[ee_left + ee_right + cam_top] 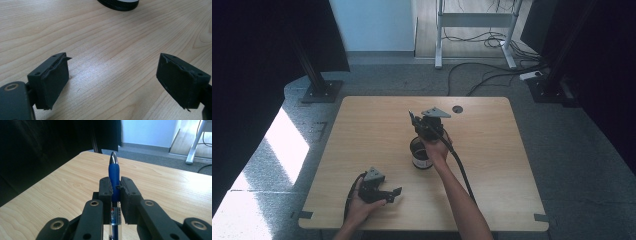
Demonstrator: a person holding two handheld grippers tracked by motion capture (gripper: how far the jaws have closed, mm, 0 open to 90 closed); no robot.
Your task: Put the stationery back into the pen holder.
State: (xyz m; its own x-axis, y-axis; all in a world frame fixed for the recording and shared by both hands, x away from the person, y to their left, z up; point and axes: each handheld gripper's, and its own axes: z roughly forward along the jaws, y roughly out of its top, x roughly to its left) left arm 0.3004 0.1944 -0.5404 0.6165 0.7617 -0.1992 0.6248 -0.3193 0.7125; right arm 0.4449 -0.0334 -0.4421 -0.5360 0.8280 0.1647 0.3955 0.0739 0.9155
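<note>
The right gripper (115,186) has its two black jaws clenched on a blue pen (114,170), whose silver tip juts out past the pads while its clear barrel runs back between the jaw arms. In the high view the right gripper (413,119) is raised above the middle of the wooden table (362,130), just over a dark round pot (420,155) that stands on the tabletop under the right hand (435,148). The left gripper (398,192) lies near the front left edge, cradled in the left hand (358,206), well apart from the pot. Its jaws are released, spread wide over bare wood with nothing between the pads (53,80); the pot's base (118,3) shows at the far edge of the left gripper view
</note>
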